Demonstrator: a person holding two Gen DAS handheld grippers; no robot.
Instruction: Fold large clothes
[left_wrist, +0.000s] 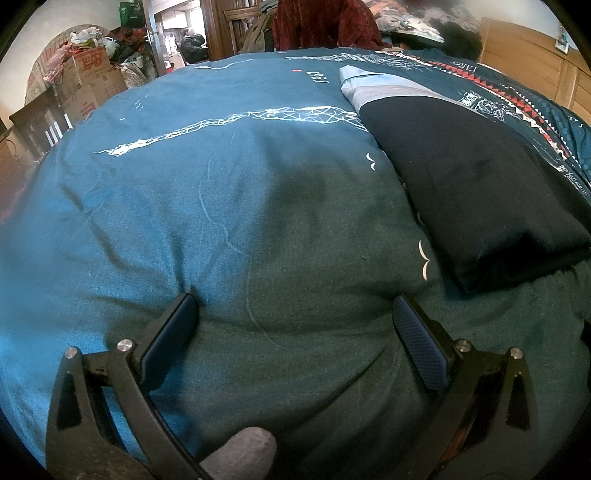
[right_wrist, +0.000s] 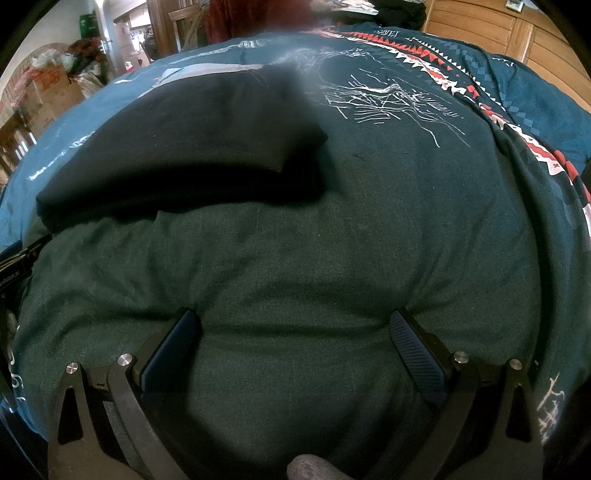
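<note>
Both tools, left tool (left_wrist: 293, 306) and right tool (right_wrist: 295, 321), we rest spread wide and empty on the teal printed quilt (left_wrist: 221, 177); the folded black garment (left_wrist: 472, 192) lies ahead, seemingly finished.

Home bedroom, teal quilt (left_wrist: 221, 206) on bed, wooden wardrobe (right_wrist: 517, 33), stacked cardboard boxes (left_wrist: 92, 81)

Folded black garment (left_wrist: 469, 184), compact flat rectangle, pale blue and grey panels showing at its far end, lying on teal patterned quilt (left_wrist: 221, 206) covering the bed, near edge slightly rumpled
</note>
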